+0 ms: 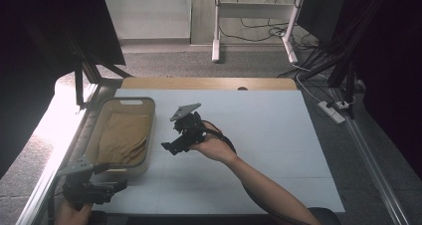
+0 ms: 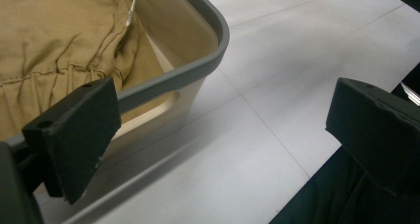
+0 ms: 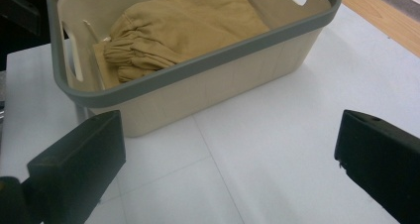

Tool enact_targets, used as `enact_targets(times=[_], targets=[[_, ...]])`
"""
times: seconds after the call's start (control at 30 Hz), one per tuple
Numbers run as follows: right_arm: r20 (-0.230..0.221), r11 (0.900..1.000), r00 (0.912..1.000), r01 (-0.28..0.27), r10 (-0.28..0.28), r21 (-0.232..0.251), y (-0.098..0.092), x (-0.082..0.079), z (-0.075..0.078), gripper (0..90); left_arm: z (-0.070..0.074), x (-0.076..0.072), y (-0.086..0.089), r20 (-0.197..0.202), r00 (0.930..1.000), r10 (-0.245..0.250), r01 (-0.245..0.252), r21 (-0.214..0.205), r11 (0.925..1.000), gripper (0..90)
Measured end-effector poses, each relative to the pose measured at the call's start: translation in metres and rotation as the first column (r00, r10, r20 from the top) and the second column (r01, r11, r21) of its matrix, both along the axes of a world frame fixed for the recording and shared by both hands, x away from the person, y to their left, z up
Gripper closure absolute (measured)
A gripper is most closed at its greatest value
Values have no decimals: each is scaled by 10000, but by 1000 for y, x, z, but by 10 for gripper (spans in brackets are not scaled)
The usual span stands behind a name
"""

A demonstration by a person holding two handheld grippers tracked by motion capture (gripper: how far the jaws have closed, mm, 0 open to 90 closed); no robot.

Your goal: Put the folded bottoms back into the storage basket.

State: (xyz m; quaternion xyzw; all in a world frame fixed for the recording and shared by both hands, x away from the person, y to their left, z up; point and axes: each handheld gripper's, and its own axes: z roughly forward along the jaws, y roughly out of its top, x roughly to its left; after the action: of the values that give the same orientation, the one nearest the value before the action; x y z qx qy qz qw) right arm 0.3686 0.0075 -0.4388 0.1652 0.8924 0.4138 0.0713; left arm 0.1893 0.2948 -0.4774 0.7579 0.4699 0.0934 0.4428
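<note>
A beige basket [image 1: 149,116] with a grey rim stands at the left of the white table, and a tan folded cloth [image 1: 122,138] lies inside it. The right gripper view shows the same basket [image 3: 257,65] and cloth [image 3: 193,23] from the side. My right gripper [image 1: 171,146] hovers just right of the basket, open, nothing between its jaws. My left gripper [image 1: 112,189] is at the table's near left corner, below the basket, open and empty. In the left gripper view the basket's near corner [image 2: 218,50] and the cloth [image 2: 54,35] are close ahead.
The white table surface [image 1: 263,135] stretches right of the basket. A wooden strip [image 1: 209,83] runs along the far edge. Beyond it stand a white frame [image 1: 254,16] and loose cables on the floor. A power strip [image 1: 332,111] lies right of the table.
</note>
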Motion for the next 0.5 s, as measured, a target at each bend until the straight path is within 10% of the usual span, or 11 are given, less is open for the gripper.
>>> enact_targets(times=[0.5], targets=[[29, 10000, 10000, 71, -71, -47, -30, -11, 1, 0, 0, 0, -1, 36, 10000, -38, 38, 81, 10000, 13]])
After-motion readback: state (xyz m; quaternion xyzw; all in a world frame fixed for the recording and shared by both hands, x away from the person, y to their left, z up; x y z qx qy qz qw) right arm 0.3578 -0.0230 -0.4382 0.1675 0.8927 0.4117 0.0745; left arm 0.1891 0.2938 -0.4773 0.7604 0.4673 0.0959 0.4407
